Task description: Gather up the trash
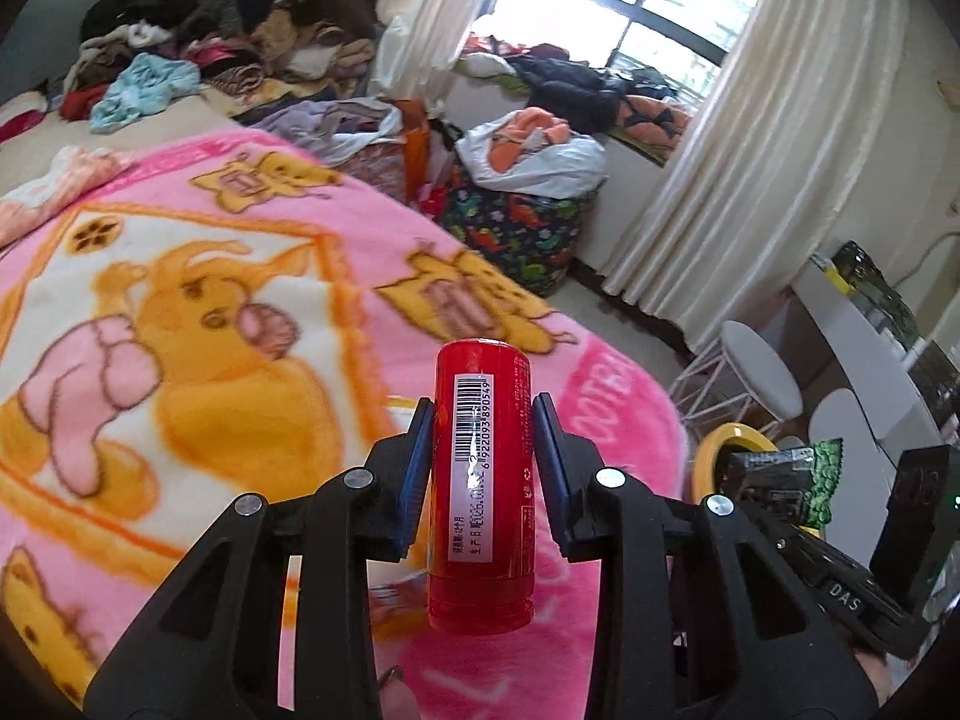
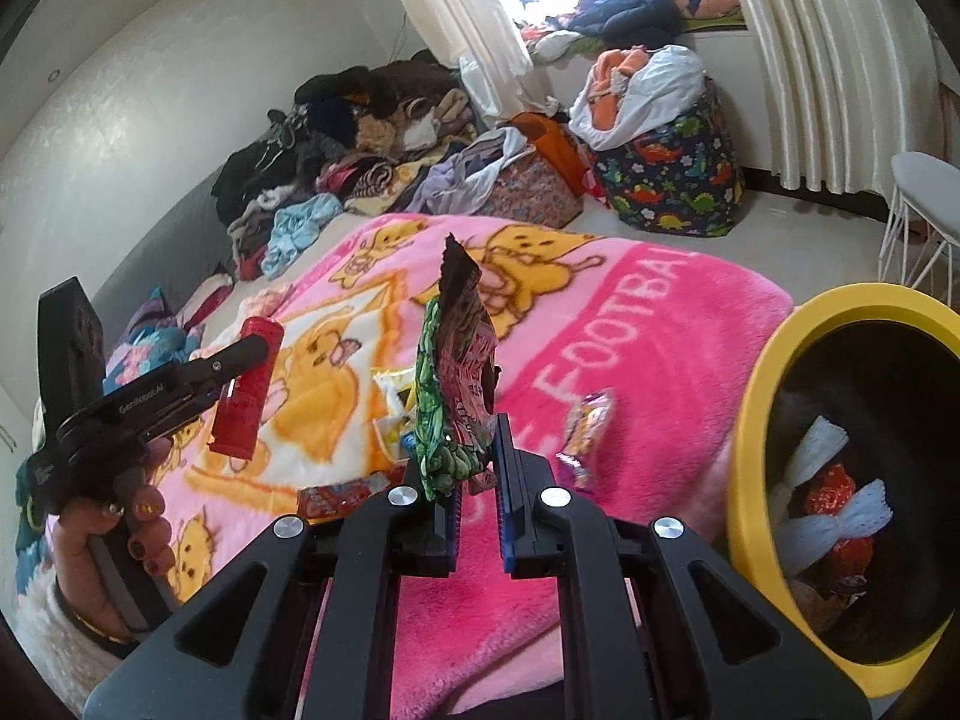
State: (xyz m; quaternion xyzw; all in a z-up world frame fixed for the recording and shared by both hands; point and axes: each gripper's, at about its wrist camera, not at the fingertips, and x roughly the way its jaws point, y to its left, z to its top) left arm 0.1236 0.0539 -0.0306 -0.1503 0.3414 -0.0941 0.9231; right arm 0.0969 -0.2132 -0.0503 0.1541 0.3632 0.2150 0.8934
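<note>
My left gripper (image 1: 483,414) is shut on a red can (image 1: 483,480) with a white barcode label, held upright above the pink cartoon blanket (image 1: 180,300). The right wrist view shows the same can (image 2: 249,396) in the left gripper (image 2: 252,354), with a hand (image 2: 120,528) on its handle. My right gripper (image 2: 477,450) is shut on a green snack wrapper (image 2: 453,372) that stands up between its pads. That wrapper (image 1: 780,480) also shows at the right of the left wrist view. A yellow-rimmed bin (image 2: 774,420) with trash inside stands at the right.
More wrappers lie on the blanket (image 2: 630,360): a purple one (image 2: 585,426), a red one (image 2: 336,498) and a yellow-white one (image 2: 393,402). Clothes are piled at the bed's far end (image 2: 360,138). A dinosaur-print bag (image 2: 672,174) and a white stool (image 2: 924,204) stand on the floor.
</note>
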